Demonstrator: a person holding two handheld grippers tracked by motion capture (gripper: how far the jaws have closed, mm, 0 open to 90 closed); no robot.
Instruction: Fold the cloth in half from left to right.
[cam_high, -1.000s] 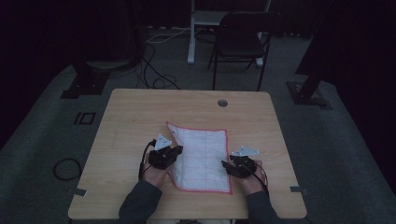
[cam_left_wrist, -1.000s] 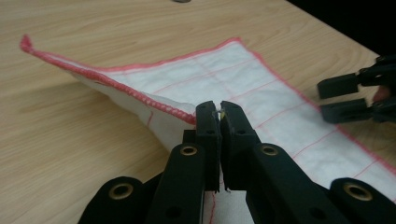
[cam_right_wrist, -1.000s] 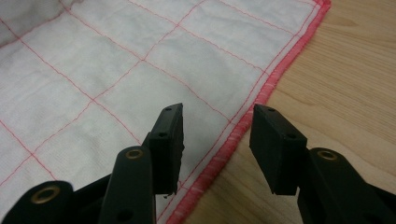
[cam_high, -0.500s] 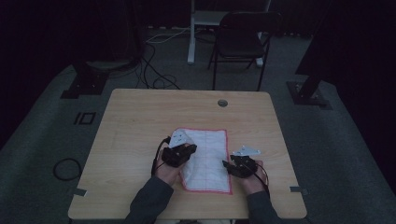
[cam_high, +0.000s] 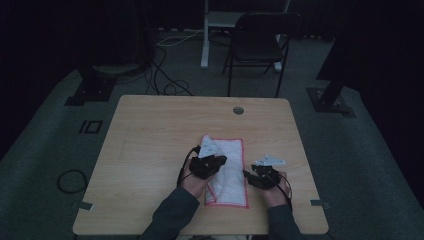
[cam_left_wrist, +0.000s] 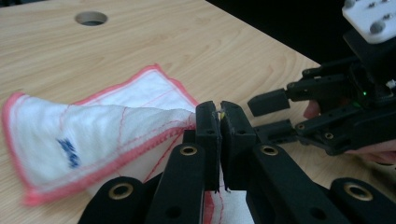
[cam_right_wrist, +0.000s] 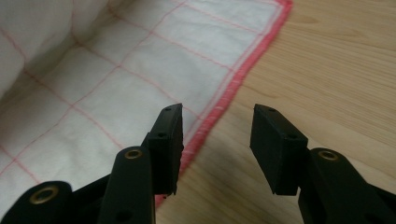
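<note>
Gripping a pink-edged corner of the white cloth (cam_left_wrist: 100, 126), the left gripper (cam_left_wrist: 219, 114) has its jaws clenched on the fabric and lifts that corner off the wooden table (cam_high: 150, 130), folding it over the rest of the cloth. In the high view the left gripper (cam_high: 209, 161) sits over the cloth's (cam_high: 231, 172) left half, with the near hem just beyond the person's sleeves. To the right of the cloth, the right gripper (cam_right_wrist: 215, 140) hovers with jaws spread apart, one over the pink hem, one over bare wood. Beyond the cloth, a round hole (cam_high: 238, 110) sits near the table's far edge, and a black chair (cam_high: 260, 40) stands farther off.
</note>
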